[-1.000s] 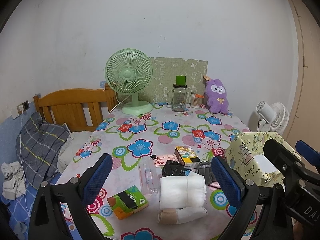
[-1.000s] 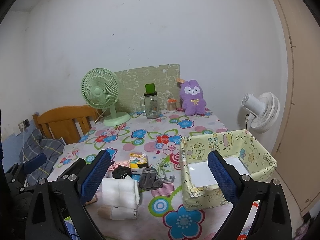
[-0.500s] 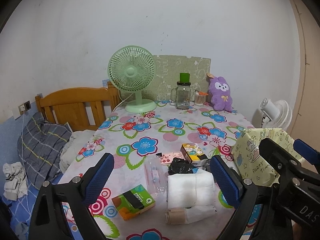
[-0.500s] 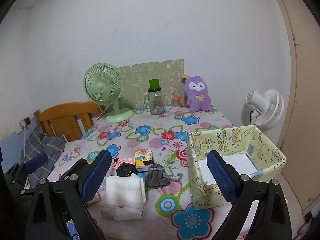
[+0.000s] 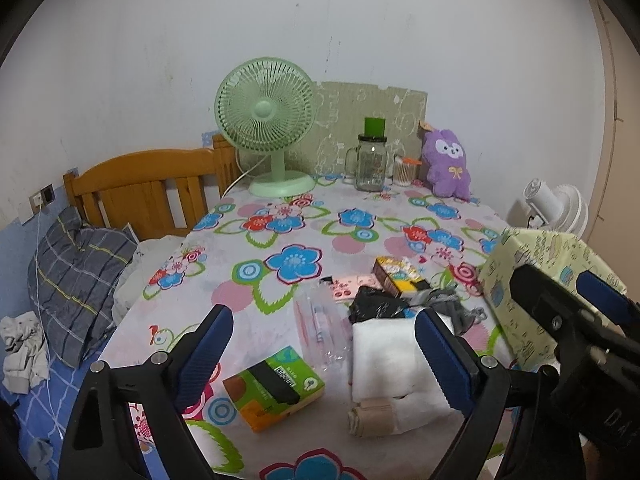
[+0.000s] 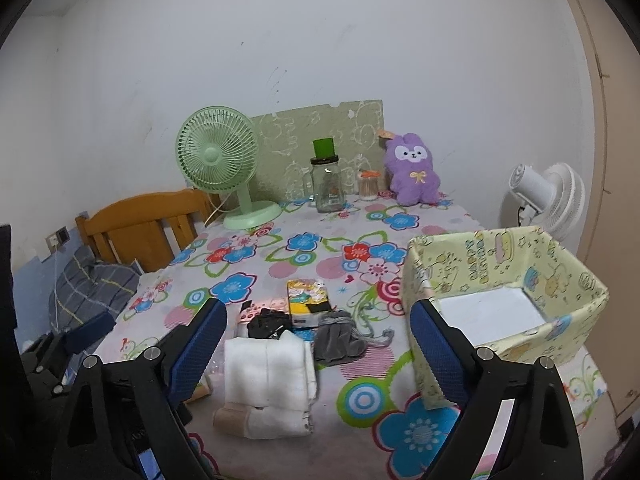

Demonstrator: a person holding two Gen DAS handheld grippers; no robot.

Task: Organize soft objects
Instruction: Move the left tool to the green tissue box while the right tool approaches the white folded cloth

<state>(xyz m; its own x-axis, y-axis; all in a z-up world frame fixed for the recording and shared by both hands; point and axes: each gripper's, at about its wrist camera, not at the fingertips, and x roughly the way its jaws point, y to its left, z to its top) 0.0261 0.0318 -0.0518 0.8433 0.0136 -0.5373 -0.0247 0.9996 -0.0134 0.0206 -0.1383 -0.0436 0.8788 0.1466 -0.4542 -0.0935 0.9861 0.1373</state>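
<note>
A white wall backs a desk [image 6: 472, 216] spread with a bright floral cloth; a wooden bed headboard [image 5: 144, 188] and a grey plaid pillow [image 5: 76, 272] lie off to its left. Along the far edge stand a green fan [image 6: 218, 160], a glass jar [image 6: 327, 184] with a green lid, and a purple plush rabbit [image 6: 412, 168]. A white fan [image 6: 548, 196] stands beyond the right edge.

The soft things cluster near the front of the desk. A folded white cloth [image 6: 268, 368] lies nearest, with a beige roll [image 6: 230, 420] touching its near end. Just behind it sits a crumpled black fabric [image 6: 268, 322], and to the right of that a grey garment [image 6: 340, 340] with a cord. A colourful flat packet [image 6: 308, 298] lies just beyond these. A green and orange box [image 5: 276, 384] and a clear plastic wrapper [image 5: 320, 328] lie to the left of the white cloth.

On the right, a yellow patterned box [image 6: 576, 284] stands open-topped, its white bottom bare.

The left tongs [image 5: 320, 356] hover over the near desk, spread wide but narrowing, nothing between them; the green and orange box is below the gap and the white cloth lies under their right finger. The right tongs [image 6: 316, 360] are spread wide and empty, with the white cloth and grey garment in the gap below and the yellow box behind their right finger.
</note>
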